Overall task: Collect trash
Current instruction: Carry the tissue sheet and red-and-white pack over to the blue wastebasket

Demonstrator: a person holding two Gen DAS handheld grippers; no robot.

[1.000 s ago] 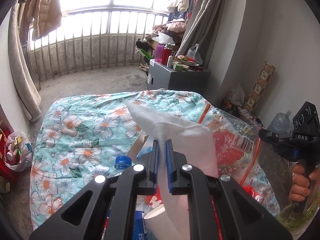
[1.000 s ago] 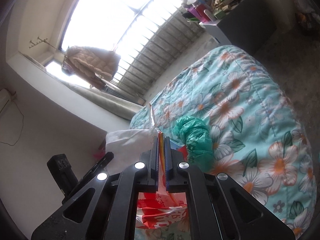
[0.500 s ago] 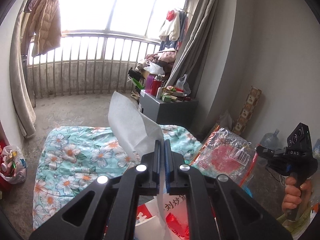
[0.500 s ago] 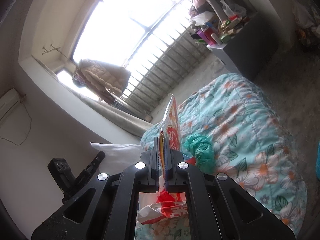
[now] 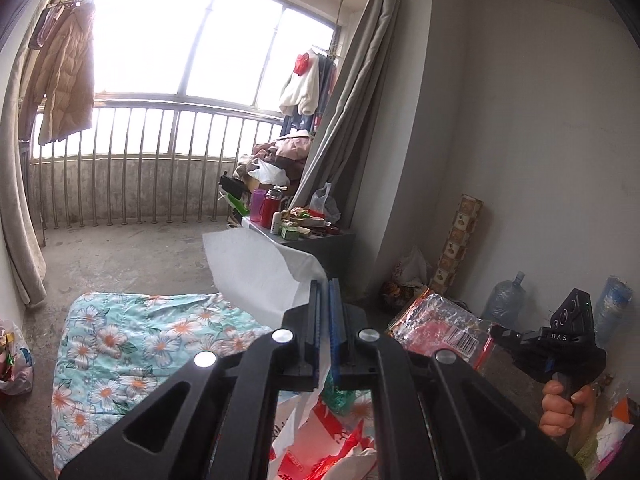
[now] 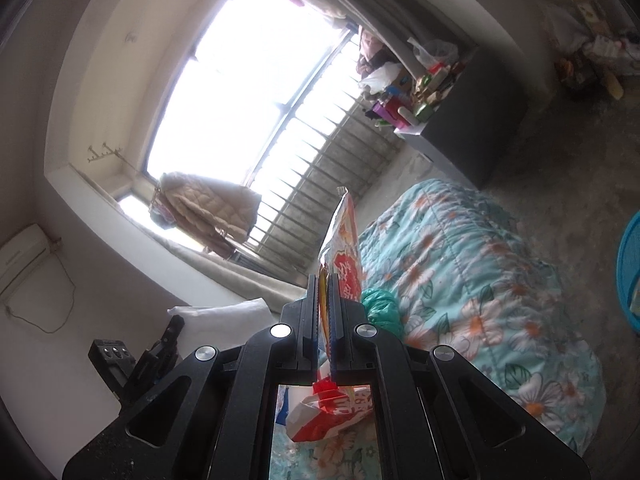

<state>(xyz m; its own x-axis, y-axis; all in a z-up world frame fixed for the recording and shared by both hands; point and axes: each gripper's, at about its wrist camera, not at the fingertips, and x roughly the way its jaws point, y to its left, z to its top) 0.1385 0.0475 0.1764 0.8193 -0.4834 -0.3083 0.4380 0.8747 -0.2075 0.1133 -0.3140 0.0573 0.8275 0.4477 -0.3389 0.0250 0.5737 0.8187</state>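
My left gripper (image 5: pixel 324 286) is shut on a white sheet of thin material (image 5: pixel 256 272), which stands up ahead of the fingers, lifted above the floral quilt (image 5: pixel 132 344). To its right a hand (image 5: pixel 560 404) holds my right gripper (image 5: pixel 504 338), shut on a clear and red snack bag (image 5: pixel 436 324). In the right wrist view that gripper (image 6: pixel 324 282) pinches the snack bag (image 6: pixel 346 240) edge-on. A crumpled green plastic bag (image 6: pixel 380 308) lies on the quilt (image 6: pixel 480 280). A red and white wrapper (image 6: pixel 332 408) hangs below the fingers. The left gripper (image 6: pixel 168 334) with the white sheet (image 6: pixel 224 312) shows at lower left.
A grey cabinet (image 5: pixel 316 244) crowded with bottles and packets stands by the curtain. Water jugs (image 5: pixel 504 300) and a tall box (image 5: pixel 460 240) line the right wall. A full trash bag (image 5: pixel 12 360) sits at far left. A blue tub (image 6: pixel 630 272) is at the right edge.
Both grippers have risen and tilted up, carrying the white sheet and the snack bag off the quilt. The quilt now sits lower and smaller in both views.
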